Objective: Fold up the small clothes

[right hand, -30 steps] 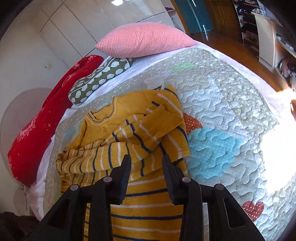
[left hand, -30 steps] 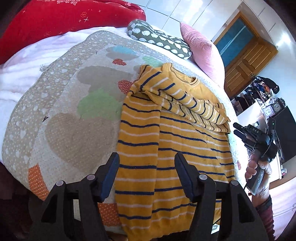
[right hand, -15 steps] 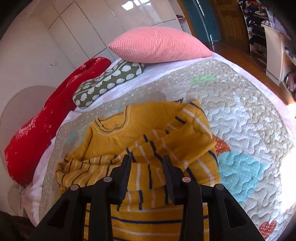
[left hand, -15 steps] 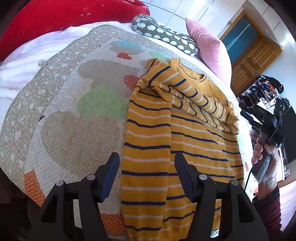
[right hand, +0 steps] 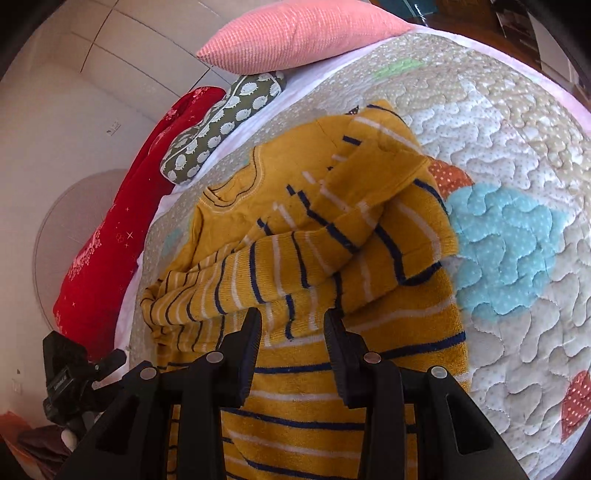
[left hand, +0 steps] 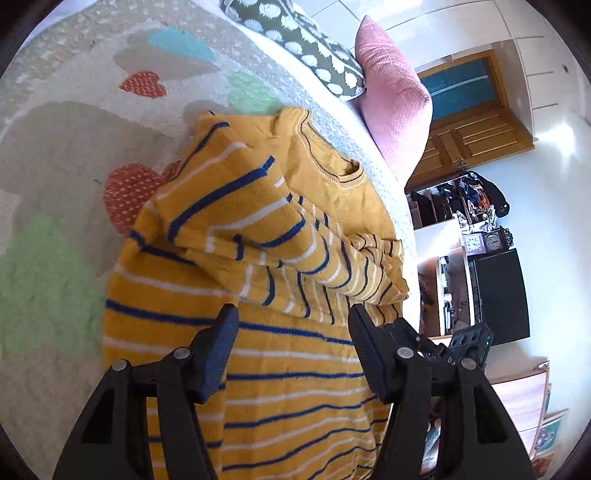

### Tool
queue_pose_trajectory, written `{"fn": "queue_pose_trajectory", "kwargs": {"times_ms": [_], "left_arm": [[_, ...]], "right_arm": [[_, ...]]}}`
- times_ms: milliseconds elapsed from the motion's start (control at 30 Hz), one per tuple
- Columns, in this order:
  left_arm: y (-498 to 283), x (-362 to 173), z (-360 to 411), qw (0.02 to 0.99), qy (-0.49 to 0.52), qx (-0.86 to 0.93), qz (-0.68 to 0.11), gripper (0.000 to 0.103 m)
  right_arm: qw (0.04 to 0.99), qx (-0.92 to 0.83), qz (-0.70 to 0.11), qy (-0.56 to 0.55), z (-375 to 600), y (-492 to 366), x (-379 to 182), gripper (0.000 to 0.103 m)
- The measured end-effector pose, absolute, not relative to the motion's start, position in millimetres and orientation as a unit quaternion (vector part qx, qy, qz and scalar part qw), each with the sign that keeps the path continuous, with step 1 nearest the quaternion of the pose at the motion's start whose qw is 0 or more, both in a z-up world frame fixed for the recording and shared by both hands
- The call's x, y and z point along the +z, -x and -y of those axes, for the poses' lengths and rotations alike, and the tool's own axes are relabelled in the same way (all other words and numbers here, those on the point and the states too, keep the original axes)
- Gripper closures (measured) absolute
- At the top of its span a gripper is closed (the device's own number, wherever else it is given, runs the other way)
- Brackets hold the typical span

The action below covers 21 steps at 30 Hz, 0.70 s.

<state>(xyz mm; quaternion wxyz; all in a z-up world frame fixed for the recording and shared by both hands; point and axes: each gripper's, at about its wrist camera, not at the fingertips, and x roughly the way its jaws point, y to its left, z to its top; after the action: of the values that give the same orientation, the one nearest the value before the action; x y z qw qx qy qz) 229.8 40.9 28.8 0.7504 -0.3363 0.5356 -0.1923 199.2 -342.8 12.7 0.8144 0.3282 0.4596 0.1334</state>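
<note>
A small yellow sweater (left hand: 295, 369) with blue and white stripes lies flat on the quilted bed cover (left hand: 55, 166), neck toward the pillows. Both sleeves (left hand: 280, 240) are folded across its chest. It also shows in the right wrist view (right hand: 314, 258). My left gripper (left hand: 293, 314) is open and empty, hovering over the sweater's body just below the folded sleeves. My right gripper (right hand: 293, 317) is open and empty, hovering over the sleeves from the other side. The right gripper's body shows at the lower right of the left wrist view (left hand: 465, 343).
A pink pillow (right hand: 303, 33), a grey patterned cushion (right hand: 221, 125) and a red pillow (right hand: 110, 236) lie at the head of the bed. The quilt (right hand: 517, 184) spreads wide to the sweater's right. A wooden door (left hand: 476, 129) and shelves (left hand: 461, 206) stand beyond the bed.
Both grippers have moved forward over the sweater, from its lower body up toward the folded sleeves. The sweater itself has not moved. Both stay open.
</note>
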Motion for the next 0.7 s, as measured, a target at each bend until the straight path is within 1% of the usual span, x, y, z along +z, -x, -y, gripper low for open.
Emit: {"fn": "queue_pose_trajectory", "kwargs": {"times_ms": [67,133,200,267,333,400,567,700], "left_arm": [[-244.8,13.8,-37.2,0.739,0.352,-0.171,-0.549,0.044],[-255.9,8.5,-38.9,0.735,0.366,-0.164,-0.546,0.044],[-260.0,12.3,-42.8,0.733,0.382,-0.163,-0.538,0.047],[-254.4,21.7,-43.8,0.732,0.392,-0.181,-0.527,0.047],[-245.9,32.3,-47.8,0.740,0.385,-0.185,-0.519,0.047],[-240.9,34.4,-49.2,0.740,0.390,-0.189,-0.515,0.047],[-254.6,17.2,-40.3,0.738,0.374,-0.157,-0.539,0.047],[-266.1,6.3,-37.0,0.747,0.367,-0.131,-0.539,0.047]], "right_arm": [[0.807,0.136,-0.458,-0.347,349.6,-199.2,9.5,0.066],[0.808,0.135,-0.453,-0.351,354.4,-197.6,10.8,0.066],[0.811,0.138,-0.450,-0.347,358.2,-196.1,14.3,0.065],[0.811,0.143,-0.449,-0.346,361.5,-193.5,16.1,0.065],[0.810,0.149,-0.446,-0.350,364.4,-190.4,17.6,0.065],[0.808,0.157,-0.443,-0.356,365.6,-187.8,18.2,0.062],[0.806,0.165,-0.440,-0.361,357.7,-190.2,15.9,0.061],[0.810,0.167,-0.444,-0.346,349.4,-188.0,16.7,0.061]]}}
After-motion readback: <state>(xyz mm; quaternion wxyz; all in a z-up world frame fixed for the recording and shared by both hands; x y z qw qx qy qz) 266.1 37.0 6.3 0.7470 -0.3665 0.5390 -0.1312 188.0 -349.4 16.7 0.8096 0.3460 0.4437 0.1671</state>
